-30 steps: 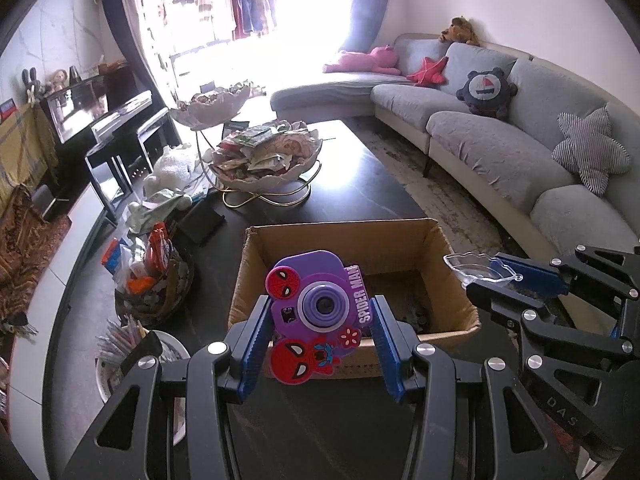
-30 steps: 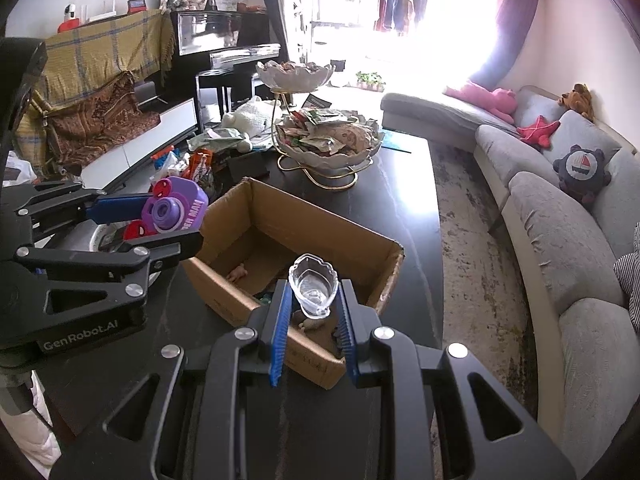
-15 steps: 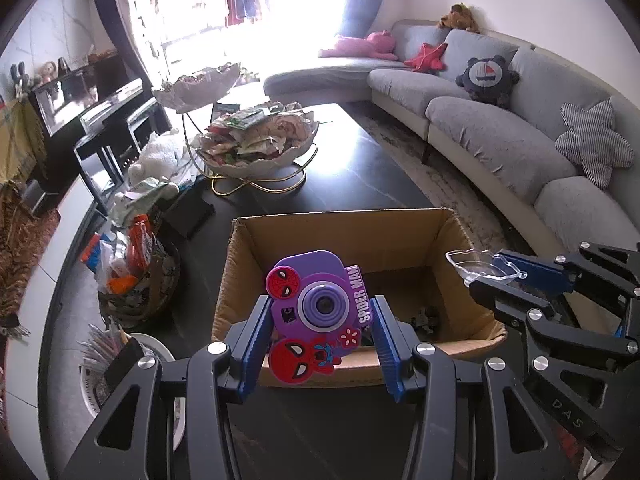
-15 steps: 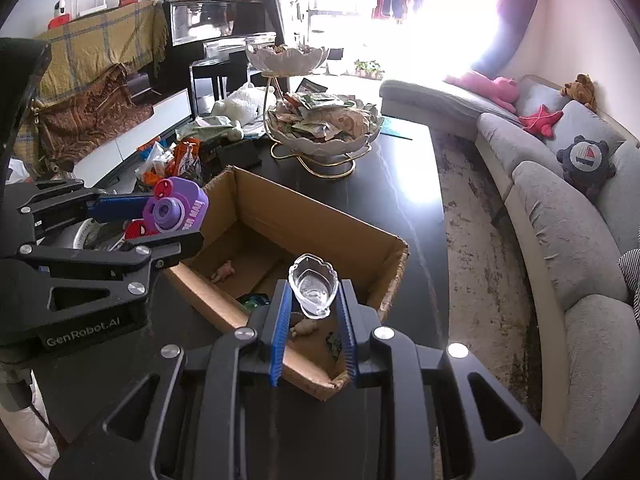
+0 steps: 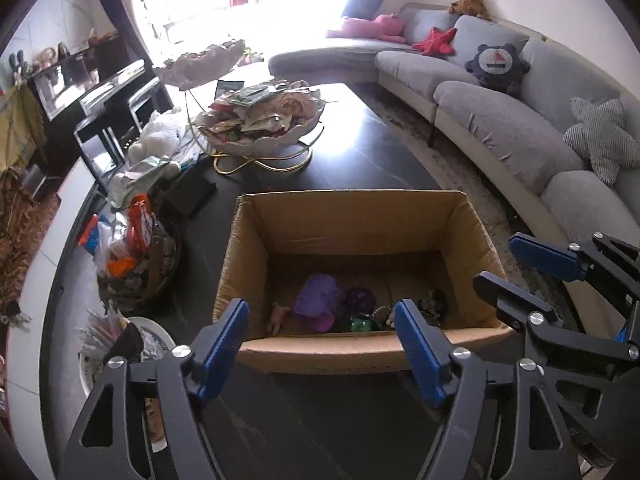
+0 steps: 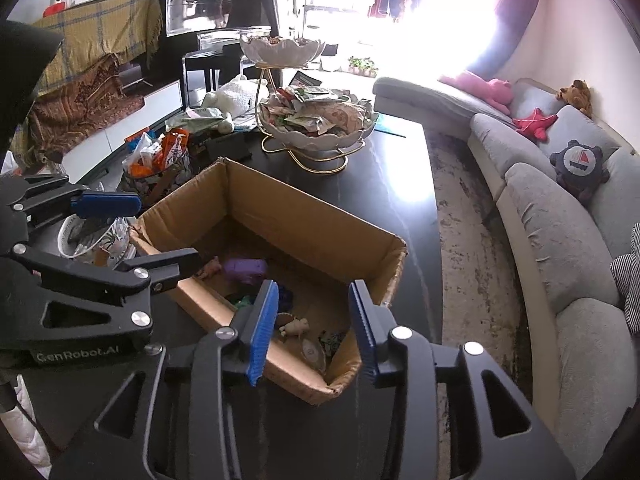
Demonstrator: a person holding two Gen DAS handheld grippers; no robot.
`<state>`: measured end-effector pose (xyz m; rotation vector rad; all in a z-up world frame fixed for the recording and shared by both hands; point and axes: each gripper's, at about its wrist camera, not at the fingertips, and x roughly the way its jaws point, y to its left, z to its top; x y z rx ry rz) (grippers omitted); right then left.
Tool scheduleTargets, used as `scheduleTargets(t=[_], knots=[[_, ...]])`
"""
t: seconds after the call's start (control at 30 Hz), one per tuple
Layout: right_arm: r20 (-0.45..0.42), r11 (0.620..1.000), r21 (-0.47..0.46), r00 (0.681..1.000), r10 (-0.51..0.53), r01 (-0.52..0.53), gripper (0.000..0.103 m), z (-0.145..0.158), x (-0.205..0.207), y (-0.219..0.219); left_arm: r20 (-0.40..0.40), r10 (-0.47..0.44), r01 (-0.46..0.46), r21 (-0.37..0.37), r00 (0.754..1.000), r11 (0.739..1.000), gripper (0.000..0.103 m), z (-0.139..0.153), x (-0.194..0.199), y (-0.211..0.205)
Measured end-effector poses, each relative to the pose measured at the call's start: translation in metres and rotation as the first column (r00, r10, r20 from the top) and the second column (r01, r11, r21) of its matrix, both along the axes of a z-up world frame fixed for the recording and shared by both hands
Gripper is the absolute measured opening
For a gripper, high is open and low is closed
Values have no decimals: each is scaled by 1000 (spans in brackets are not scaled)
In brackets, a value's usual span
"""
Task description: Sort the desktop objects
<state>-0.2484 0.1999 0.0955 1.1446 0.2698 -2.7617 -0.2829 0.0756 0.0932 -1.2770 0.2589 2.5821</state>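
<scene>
An open cardboard box [image 5: 352,216] [image 6: 308,220] stands on the dark table just ahead of both grippers. The purple toy camera [image 5: 318,304] [image 6: 245,269] lies on the box floor among small toys. A small clear glass dish [image 6: 314,354] rests in the box's near corner. My left gripper [image 5: 320,320] hangs over the box's near rim, its jaws opening with nothing between them. My right gripper [image 6: 314,292] is over the other near corner, jaws opening and empty too. Each wrist view shows the other gripper: the right gripper [image 5: 500,260], the left gripper [image 6: 168,230].
A two-tier white dish on a gold stand [image 5: 264,128] [image 6: 316,120], piled with packets, stands beyond the box. A basket of snacks [image 5: 136,256] and a white pot of pens [image 5: 116,344] sit to the left. A grey sofa [image 5: 500,132] runs along the right.
The left gripper let go of the purple toy camera and the right let go of the glass dish; both things now lie in the box. Both grippers came lower and closer to the box.
</scene>
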Motion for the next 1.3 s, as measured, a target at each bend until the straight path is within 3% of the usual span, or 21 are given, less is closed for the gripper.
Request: scheduleTargets(t=[0.27, 0.4, 0.63, 1.0, 1.3], knots=[[-6, 1000, -8, 1000, -16, 16, 38, 12, 14, -3, -37, 28, -29, -26, 999, 999, 90, 15, 13, -7], [-3, 1000, -15, 1000, -21, 21, 43, 19, 26, -5, -49, 39, -40, -33, 998, 999, 91, 21, 23, -10], [-20, 999, -22, 999, -25, 24, 44, 30, 46, -10, -70, 53, -55, -25, 996, 998, 91, 30, 46, -16], [-56, 1000, -9, 998, 7, -8, 44, 43, 81, -20, -185, 71, -87, -80, 980, 993, 91, 53, 91, -19], [-75, 1000, -5, 997, 18, -19, 44, 49, 108, -23, -161, 73, -81, -45, 984, 996, 90, 53, 117, -25]])
